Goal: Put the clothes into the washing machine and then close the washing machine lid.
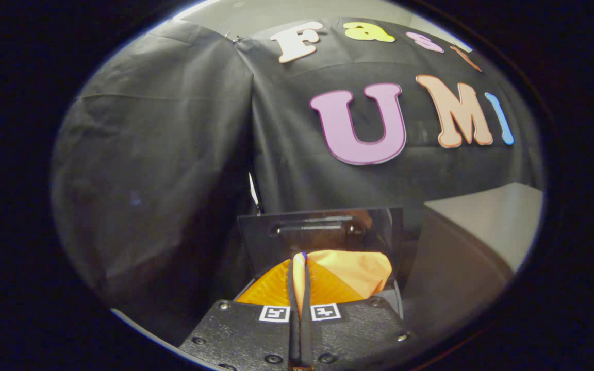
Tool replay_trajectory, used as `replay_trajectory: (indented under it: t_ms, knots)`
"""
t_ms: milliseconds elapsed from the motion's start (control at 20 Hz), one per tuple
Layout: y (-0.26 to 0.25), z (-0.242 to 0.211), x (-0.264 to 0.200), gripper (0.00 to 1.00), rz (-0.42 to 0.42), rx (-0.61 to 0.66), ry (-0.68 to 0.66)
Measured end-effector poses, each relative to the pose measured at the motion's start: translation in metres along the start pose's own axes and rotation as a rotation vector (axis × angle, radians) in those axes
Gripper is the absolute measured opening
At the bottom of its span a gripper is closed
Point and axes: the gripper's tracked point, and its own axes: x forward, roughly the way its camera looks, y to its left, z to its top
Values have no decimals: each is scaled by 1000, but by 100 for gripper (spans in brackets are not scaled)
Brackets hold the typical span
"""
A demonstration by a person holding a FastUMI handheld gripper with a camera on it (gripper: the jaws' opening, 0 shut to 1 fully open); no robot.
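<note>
An orange garment (pixel 351 273) is pinched between the gripper's (pixel 300 268) fingers (pixel 292 288), which are pressed nearly together on a fold of it; the cloth is bunched just ahead of them, over the washing machine's opening; the raised lid (pixel 323 232) is seen upright beyond; a grey surface (pixel 482 221) is noted to the right.

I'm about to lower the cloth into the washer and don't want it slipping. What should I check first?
1. Fingers pinch the orange cloth: ok, closed with a thin fold between them.
2. Lid open: ok, it stands upright just beyond the cloth.
3. Cloth clear of the lid: cannot tell.
4. Drum opening in sight below: cannot tell, cloth covers it.
5. Grey surface beside the washer out of the path: ok.
</note>
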Motion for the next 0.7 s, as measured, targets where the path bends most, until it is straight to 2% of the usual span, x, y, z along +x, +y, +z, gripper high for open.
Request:
replay_trajectory:
  t_ms: [350, 700]
  knots:
    - [-9, -90, 33, 1, -37, 23, 119]
    - [-13, -135, 62, 1, -71, 85, 220]
